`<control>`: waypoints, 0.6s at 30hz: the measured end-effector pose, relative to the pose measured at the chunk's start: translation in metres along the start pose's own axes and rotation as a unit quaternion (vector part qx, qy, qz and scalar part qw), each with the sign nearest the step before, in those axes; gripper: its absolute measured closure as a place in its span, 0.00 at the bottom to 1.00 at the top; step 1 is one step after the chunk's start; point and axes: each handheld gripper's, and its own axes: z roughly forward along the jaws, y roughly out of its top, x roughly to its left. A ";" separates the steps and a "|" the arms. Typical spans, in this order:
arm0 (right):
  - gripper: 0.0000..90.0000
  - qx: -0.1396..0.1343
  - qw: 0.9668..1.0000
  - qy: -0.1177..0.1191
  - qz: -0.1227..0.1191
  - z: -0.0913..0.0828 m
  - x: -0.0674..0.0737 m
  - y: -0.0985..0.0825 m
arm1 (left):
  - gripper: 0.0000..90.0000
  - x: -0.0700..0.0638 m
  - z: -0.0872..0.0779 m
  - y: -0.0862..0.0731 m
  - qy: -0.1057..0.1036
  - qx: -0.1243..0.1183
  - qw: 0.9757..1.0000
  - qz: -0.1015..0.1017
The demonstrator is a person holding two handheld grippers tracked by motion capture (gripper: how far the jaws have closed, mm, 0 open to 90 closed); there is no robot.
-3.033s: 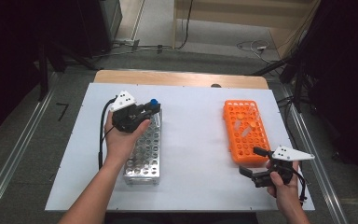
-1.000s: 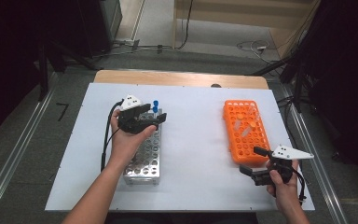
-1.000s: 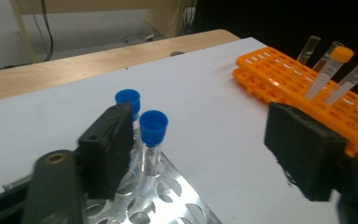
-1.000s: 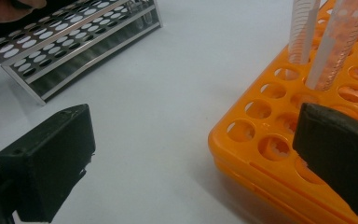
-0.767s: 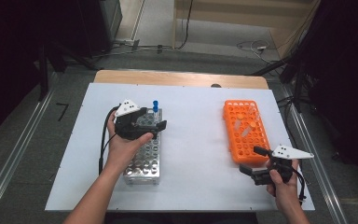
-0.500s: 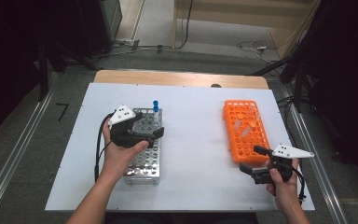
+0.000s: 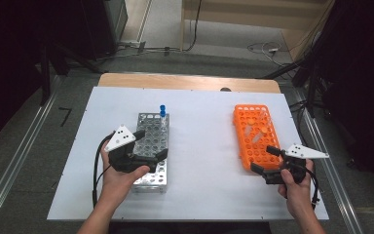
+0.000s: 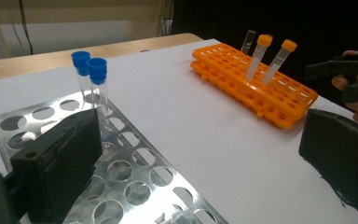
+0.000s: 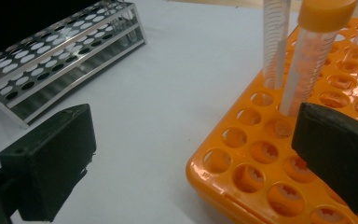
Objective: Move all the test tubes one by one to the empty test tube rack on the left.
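White table (image 7: 199, 126) — two racks (image 7: 152, 146), four tubes (image 8: 98, 88)

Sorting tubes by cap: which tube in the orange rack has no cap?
The clear tube at the orange rack's far end; the two beside it carry orange caps.

orange rack (image 9: 279, 154) cut off, clear tube (image 8: 248, 41) perhaps capless

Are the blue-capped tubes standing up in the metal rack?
Yes, upright. Both blue-capped tubes stand straight in holes at the far end of the metal rack, caps on top.
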 end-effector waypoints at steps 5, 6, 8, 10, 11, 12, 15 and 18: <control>0.04 -0.004 1.000 -0.015 0.015 0.005 -0.009 0.006 | 0.00 -0.004 0.000 -0.009 0.000 0.004 1.000 -0.003; 0.04 -0.003 1.000 -0.018 0.016 0.006 -0.011 0.007 | 0.00 -0.004 0.000 -0.010 0.000 0.006 1.000 -0.002; 0.04 -0.002 0.999 -0.028 0.022 0.010 -0.014 0.009 | 0.00 -0.005 0.000 -0.012 -0.001 0.007 1.000 -0.003; 0.05 -0.001 0.999 -0.032 0.029 0.013 -0.018 0.010 | 0.00 -0.004 -0.001 -0.013 -0.001 0.007 1.000 -0.007; 0.06 0.000 0.999 -0.034 0.033 0.015 -0.020 0.011 | 0.00 -0.004 -0.001 -0.014 -0.001 0.006 1.000 -0.008; 0.08 0.004 0.999 -0.039 0.035 0.017 -0.022 0.012 | 0.00 -0.004 -0.001 -0.014 -0.001 0.009 1.000 -0.007; 0.14 0.015 0.997 -0.057 0.044 0.024 -0.028 0.013 | 0.00 -0.003 -0.001 -0.016 0.000 0.011 1.000 -0.009; 0.23 0.023 0.995 -0.068 0.064 0.030 -0.036 0.012 | 0.00 -0.001 -0.001 -0.018 0.001 0.013 1.000 -0.016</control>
